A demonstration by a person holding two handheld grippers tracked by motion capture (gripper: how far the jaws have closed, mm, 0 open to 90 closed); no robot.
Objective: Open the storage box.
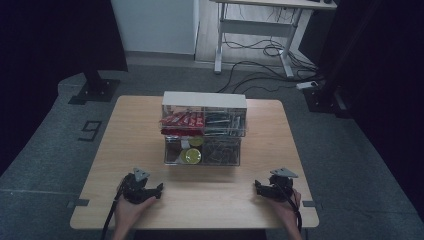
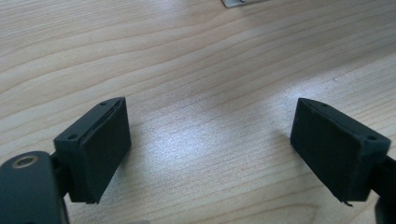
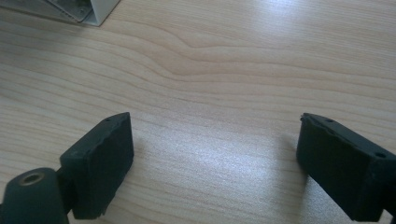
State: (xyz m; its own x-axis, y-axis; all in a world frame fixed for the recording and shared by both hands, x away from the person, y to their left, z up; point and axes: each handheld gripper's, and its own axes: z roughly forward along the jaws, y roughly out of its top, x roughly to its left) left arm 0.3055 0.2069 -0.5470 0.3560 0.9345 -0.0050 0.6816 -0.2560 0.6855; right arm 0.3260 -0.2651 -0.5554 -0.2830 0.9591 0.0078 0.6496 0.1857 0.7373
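My left claw [image 1: 141, 188] and right claw [image 1: 274, 188] rest at the lower frame on the desk [image 1: 125, 145], both spread and empty. The clear organizer [image 1: 203, 129] sits at centre; I judge a level, square approach best.

A set of drawers [image 1: 204, 127] stands at the middle of the counter [image 1: 135, 130], toward its far edge, with its lower drawer [image 1: 202, 151] pulled out toward the person. The left gripper [image 1: 159, 188] and right gripper [image 1: 257, 186] rest near the front edge, well apart, either side of the drawers.
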